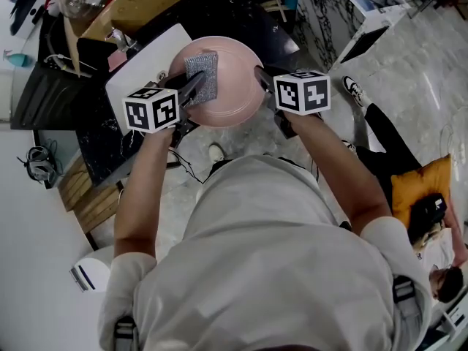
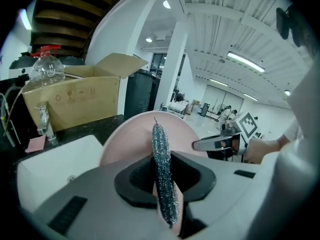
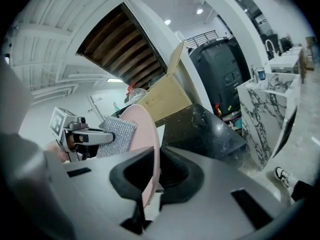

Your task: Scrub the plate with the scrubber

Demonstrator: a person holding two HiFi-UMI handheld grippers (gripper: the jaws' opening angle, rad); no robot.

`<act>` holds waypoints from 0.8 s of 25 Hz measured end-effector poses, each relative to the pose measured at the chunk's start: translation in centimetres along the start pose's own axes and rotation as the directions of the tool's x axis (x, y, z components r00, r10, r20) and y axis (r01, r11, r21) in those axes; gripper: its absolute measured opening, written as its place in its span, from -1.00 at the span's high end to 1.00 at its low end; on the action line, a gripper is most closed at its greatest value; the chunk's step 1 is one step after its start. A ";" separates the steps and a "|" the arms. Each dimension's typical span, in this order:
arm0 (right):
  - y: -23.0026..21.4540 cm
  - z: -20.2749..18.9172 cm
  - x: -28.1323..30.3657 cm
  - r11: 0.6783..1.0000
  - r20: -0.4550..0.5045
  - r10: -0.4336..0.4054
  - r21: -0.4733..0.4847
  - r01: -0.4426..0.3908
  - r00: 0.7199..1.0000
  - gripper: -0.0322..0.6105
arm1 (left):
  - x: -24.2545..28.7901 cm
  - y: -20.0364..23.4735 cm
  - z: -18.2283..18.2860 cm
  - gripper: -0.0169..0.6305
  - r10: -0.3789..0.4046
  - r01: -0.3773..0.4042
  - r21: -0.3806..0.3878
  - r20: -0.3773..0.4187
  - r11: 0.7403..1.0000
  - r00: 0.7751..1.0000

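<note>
A pink plate (image 1: 230, 86) is held up in the air in front of me, over the edge of a black counter. My right gripper (image 1: 262, 77) is shut on the plate's right rim; in the right gripper view the plate (image 3: 145, 139) stands edge-on between the jaws. My left gripper (image 1: 196, 86) is shut on a silver mesh scrubber (image 1: 202, 73), which lies flat against the plate's face near its left side. In the left gripper view the scrubber (image 2: 163, 171) is seen edge-on, pinched in the jaws, with the plate (image 2: 135, 136) behind it.
A white sink basin (image 1: 142, 64) sits in the black counter (image 1: 110, 141) just left of the plate. A cardboard box (image 1: 146, 2) and a clear bottle (image 2: 46, 69) stand behind it. A marble-patterned unit (image 3: 270, 114) is to the right. A seated person (image 1: 409, 189) is on the floor at right.
</note>
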State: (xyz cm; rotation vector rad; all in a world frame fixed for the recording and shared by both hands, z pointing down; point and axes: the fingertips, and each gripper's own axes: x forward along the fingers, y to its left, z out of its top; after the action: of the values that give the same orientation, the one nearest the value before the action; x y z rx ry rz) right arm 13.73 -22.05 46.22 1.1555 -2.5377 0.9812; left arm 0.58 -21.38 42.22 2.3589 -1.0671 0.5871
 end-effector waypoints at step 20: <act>1.6 0.0 1.1 1.000 -0.013 0.028 -0.003 -0.028 1.000 0.83 | 2.0 -5.0 2.2 0.73 -0.128 0.128 0.045 -0.011 0.991 0.992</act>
State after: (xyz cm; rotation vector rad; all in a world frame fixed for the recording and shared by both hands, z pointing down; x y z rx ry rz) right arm 11.79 -21.92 45.88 1.1128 -2.5508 0.9878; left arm 6.02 -20.87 40.37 2.4411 -0.9000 0.5787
